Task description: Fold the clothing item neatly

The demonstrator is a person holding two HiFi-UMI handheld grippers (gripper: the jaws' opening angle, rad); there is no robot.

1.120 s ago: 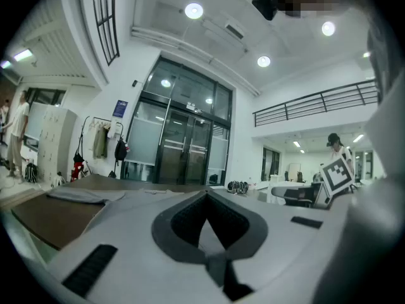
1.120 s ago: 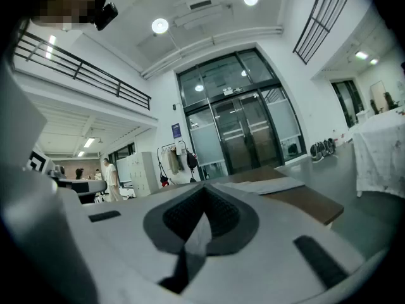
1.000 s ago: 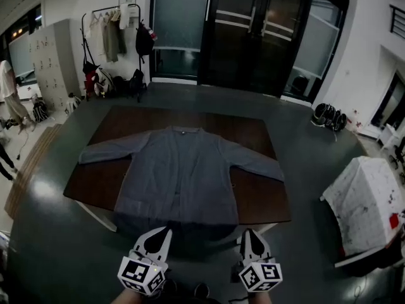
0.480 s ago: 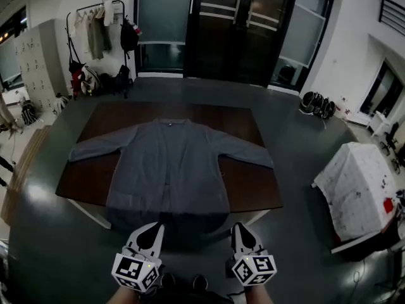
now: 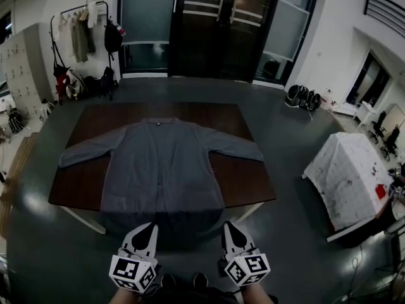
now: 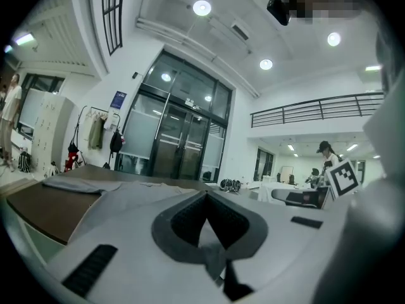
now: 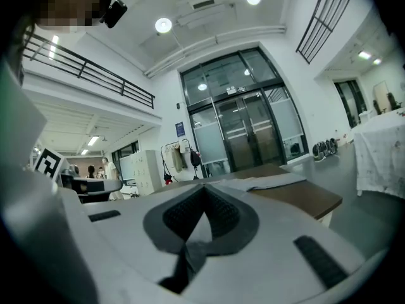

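A grey long-sleeved garment (image 5: 161,163) lies flat on the brown table (image 5: 253,185), collar at the far side, both sleeves spread out, its hem hanging over the near edge. My left gripper (image 5: 150,225) and right gripper (image 5: 226,224) sit side by side just short of that hem, both shut with nothing in them. In the left gripper view the closed tip (image 6: 205,194) points over the garment (image 6: 136,194). In the right gripper view the closed tip (image 7: 204,187) points toward the garment's right sleeve (image 7: 266,182) and the table corner (image 7: 310,199).
A table draped in a stained white cloth (image 5: 351,173) stands to the right. Dark glass doors (image 5: 215,30) fill the far wall. A coat rack (image 5: 79,37) and lockers (image 5: 25,68) stand far left, and shoes (image 5: 302,97) lie far right. Dark floor surrounds the table.
The head view has swung to the right, so the table and garment sit further left in the picture. Both grippers stay shut by the table's near edge.
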